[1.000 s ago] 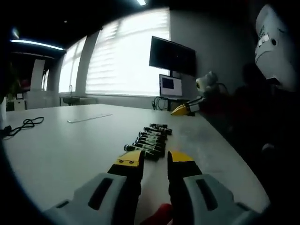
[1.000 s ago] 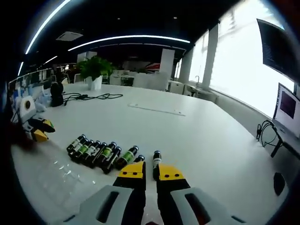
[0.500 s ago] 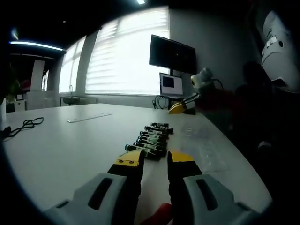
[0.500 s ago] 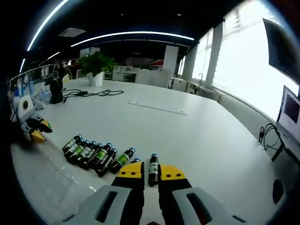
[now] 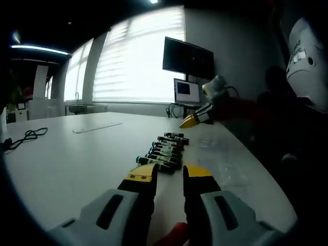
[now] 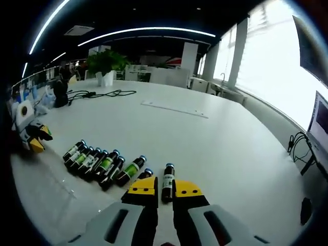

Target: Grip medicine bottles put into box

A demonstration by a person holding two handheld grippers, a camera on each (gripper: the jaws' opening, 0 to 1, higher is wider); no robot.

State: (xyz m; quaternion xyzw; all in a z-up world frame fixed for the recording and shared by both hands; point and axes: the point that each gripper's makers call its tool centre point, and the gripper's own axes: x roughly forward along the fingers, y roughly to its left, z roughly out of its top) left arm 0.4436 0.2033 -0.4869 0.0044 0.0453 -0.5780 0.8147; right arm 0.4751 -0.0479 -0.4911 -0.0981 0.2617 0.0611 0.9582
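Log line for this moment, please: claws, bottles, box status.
right claw: shut on bottle | left claw: open, beside bottle row | clear box: no bottle visible inside

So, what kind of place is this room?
Probably an open-plan office: a long white table, wall monitor, potted plant and blinds-covered windows.

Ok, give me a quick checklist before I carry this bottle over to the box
1. Bottle between the right gripper jaws: ok, it sits in the narrow gap.
2. Grip firm enough to lift: cannot tell, contact is not clear.
3. Held bottle clear of the row of bottles: mostly ok, though one neighbour lies close by the left jaw.
4. Left gripper free: ok, open, short of the row.
5. Box location: cannot tell; something clear and faint lies on the table.
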